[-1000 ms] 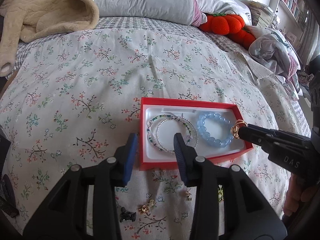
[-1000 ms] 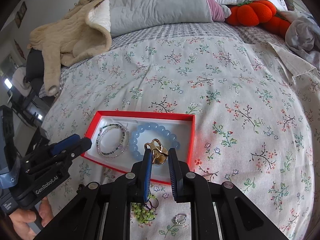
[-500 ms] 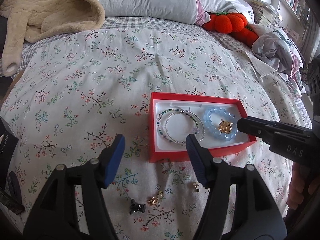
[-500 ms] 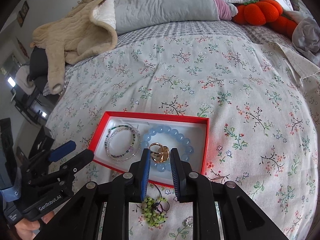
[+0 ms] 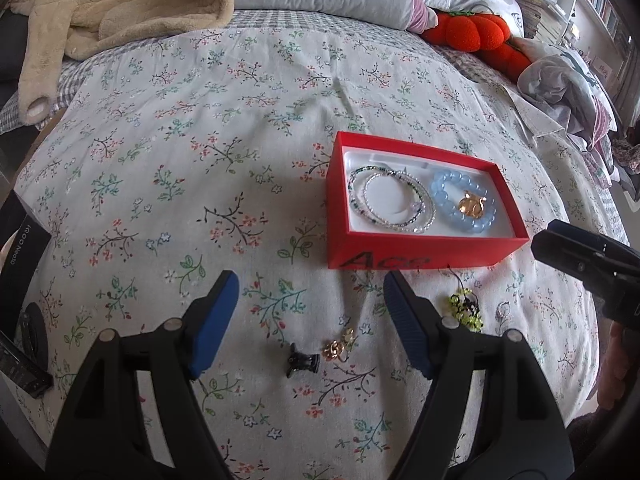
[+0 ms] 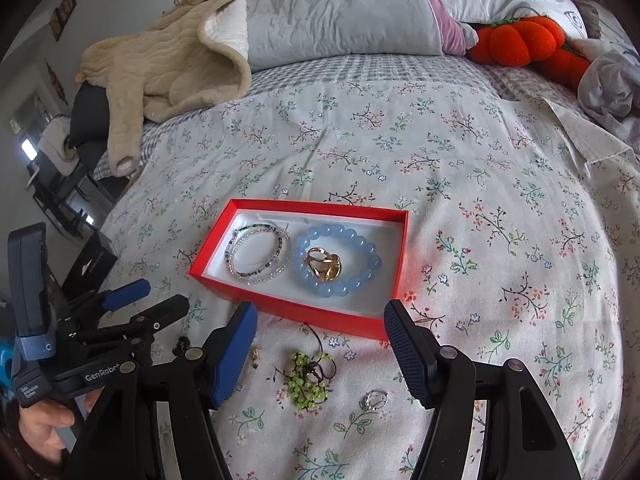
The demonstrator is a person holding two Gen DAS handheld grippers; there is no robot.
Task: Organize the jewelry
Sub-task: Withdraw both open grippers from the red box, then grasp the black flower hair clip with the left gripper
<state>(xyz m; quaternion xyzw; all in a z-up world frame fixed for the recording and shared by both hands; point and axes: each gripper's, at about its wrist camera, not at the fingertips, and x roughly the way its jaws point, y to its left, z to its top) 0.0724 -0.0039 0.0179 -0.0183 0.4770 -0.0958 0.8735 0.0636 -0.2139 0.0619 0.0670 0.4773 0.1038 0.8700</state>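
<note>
A: What room is this?

B: A bedroom in daylight. A bed (image 6: 460, 152) fills most of both views, covered with a pale spread printed with small flowering twigs; a grey checked sheet (image 6: 360, 68) shows at its head.

A: What lies at the head?

B: A grey quilted pillow (image 6: 340, 12), a beige fleece garment (image 6: 160, 68) draped off the left side, an orange pumpkin-shaped plush (image 6: 520, 40), and crumpled pale clothing (image 6: 608, 88) to the right.

A: And beyond the bed?

B: A white wall (image 6: 100, 4) with small framed pictures on the left. In the left wrist view, bookshelves (image 5: 600, 8) stand at the far right.
</note>
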